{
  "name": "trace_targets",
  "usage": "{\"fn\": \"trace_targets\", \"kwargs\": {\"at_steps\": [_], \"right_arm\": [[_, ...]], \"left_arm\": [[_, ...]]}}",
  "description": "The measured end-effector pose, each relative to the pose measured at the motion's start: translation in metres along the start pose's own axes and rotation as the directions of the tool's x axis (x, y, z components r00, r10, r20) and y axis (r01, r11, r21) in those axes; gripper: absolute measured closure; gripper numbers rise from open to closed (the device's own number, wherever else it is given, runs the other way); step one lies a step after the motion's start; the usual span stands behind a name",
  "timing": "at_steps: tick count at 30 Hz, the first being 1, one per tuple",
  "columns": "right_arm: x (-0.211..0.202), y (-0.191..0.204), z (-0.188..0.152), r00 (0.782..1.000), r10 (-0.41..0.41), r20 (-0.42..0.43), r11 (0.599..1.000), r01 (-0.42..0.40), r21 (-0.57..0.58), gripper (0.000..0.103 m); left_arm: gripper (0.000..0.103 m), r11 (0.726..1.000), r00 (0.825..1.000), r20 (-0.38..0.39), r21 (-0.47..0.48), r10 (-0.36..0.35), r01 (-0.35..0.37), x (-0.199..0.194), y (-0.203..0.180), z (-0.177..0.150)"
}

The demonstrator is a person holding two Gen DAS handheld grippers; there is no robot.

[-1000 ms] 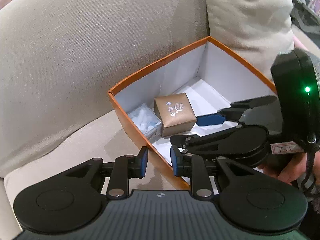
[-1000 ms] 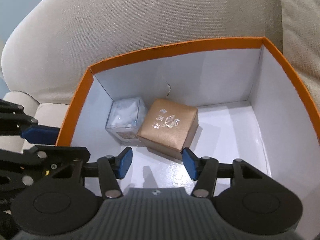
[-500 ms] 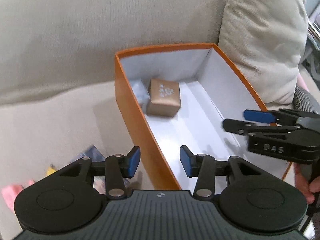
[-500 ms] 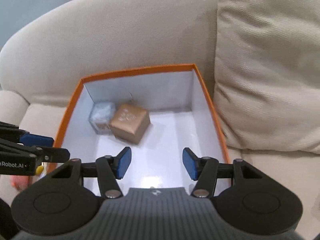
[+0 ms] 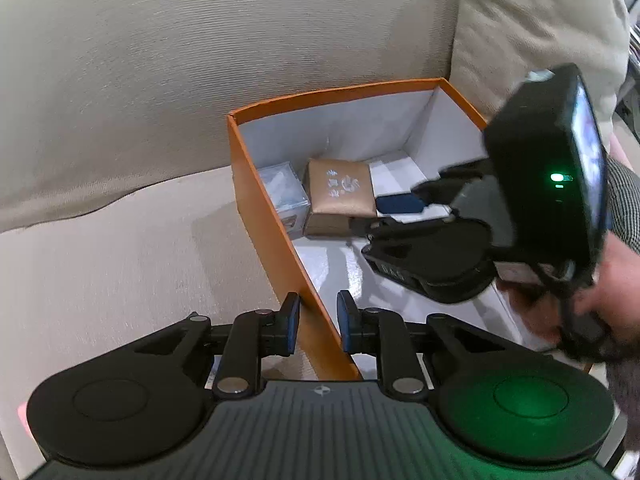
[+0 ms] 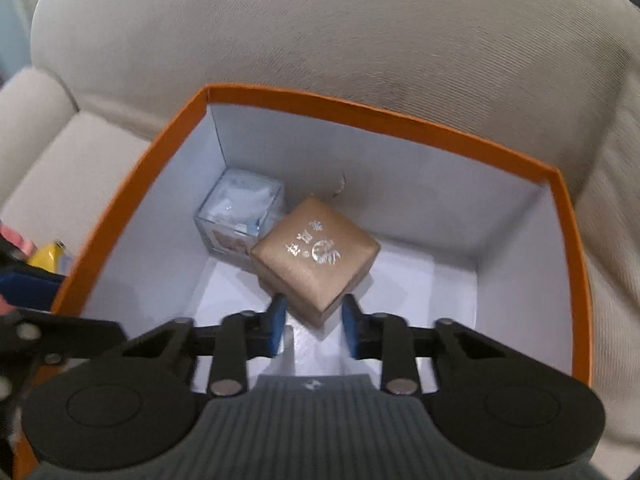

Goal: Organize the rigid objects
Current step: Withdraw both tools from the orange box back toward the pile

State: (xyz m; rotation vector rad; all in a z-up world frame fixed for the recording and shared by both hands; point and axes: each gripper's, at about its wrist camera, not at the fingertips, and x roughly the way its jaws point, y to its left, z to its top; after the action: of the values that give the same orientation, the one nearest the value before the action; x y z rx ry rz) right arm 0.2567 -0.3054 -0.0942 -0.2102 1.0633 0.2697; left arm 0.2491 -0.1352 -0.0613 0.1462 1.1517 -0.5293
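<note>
Fingers (image 6: 276, 322) of the right gripper (image 6: 313, 326) are spread apart, one on each side of the gold box's (image 6: 316, 262) near corner inside the orange box (image 6: 400, 118). Left gripper (image 5: 316, 326) straddles the orange box's wall, fingers apart, farther away.

The storage box (image 6: 384, 116) ahead of the right gripper is orange on its rim and outside, plain white inside. In it, the gift box (image 6: 316, 260) is matte gold-brown with silver characters and a round emblem on its lid; the cube (image 6: 240, 212) beside it is clear with pale white-blue contents. The sofa (image 5: 200, 48) is beige with a fine ribbed weave. Both tools are black with blue pads (image 5: 292, 324).
</note>
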Motion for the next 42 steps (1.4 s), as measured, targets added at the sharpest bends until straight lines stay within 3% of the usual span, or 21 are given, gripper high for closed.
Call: {"fn": "trace_targets", "kwargs": {"at_steps": [6, 13, 17, 23, 27, 31, 35, 37, 38, 40, 42], "right_arm": [[0.003, 0.001, 0.003, 0.999, -0.045, -0.013, 0.988, 0.043, -0.148, 0.076], [0.003, 0.023, 0.001, 0.996, -0.083, 0.031, 0.937, 0.089, -0.337, 0.073], [-0.003, 0.017, 0.002, 0.998, -0.061, 0.027, 0.954, 0.066, -0.291, 0.074], [-0.040, 0.012, -0.003, 0.994, -0.086, 0.063, 0.972, 0.098, -0.213, 0.075], [-0.081, 0.007, -0.016, 0.980, -0.165, 0.107, 0.977, 0.177, -0.120, 0.052], [-0.121, -0.008, -0.038, 0.961, -0.248, 0.122, 0.968, 0.252, -0.018, 0.046], [-0.141, -0.031, -0.067, 0.942, -0.323, 0.089, 0.945, 0.317, 0.079, 0.039], [-0.137, -0.042, -0.083, 0.949, -0.312, 0.046, 0.942, 0.303, 0.141, 0.043], [-0.138, -0.047, -0.090, 0.956, -0.292, 0.022, 0.942, 0.284, 0.176, 0.047], [-0.139, -0.051, -0.103, 0.966, -0.260, -0.005, 0.938, 0.253, 0.235, 0.078], [-0.141, -0.049, -0.114, 0.966, -0.258, -0.019, 0.929, 0.253, 0.271, 0.093]], "left_arm": [[0.080, 1.000, 1.000, 0.005, 0.006, -0.004, 0.004, 0.003, -0.002, -0.004], [0.081, 1.000, 1.000, 0.006, -0.001, -0.003, 0.003, 0.004, -0.003, -0.004], [0.081, 1.000, 1.000, 0.005, -0.001, 0.000, 0.000, 0.005, -0.004, -0.004], [0.081, 1.000, 1.000, 0.002, -0.026, 0.005, -0.005, 0.007, -0.003, -0.003], [0.080, 0.999, 1.000, -0.006, -0.039, 0.017, -0.017, 0.006, -0.006, -0.002], [0.069, 0.998, 0.999, 0.001, -0.054, 0.039, -0.039, -0.003, -0.009, -0.009], [0.068, 0.997, 1.000, -0.002, -0.077, 0.008, -0.008, -0.013, -0.013, -0.018], [0.070, 0.997, 1.000, -0.012, -0.081, -0.009, 0.008, -0.015, -0.015, -0.023], [0.082, 0.997, 1.000, -0.016, -0.079, -0.019, 0.018, -0.016, -0.017, -0.025], [0.087, 0.998, 1.000, -0.006, -0.067, -0.010, 0.010, -0.016, -0.023, -0.026], [0.088, 0.998, 1.000, 0.010, -0.058, -0.001, 0.002, -0.018, -0.025, -0.030]]}}
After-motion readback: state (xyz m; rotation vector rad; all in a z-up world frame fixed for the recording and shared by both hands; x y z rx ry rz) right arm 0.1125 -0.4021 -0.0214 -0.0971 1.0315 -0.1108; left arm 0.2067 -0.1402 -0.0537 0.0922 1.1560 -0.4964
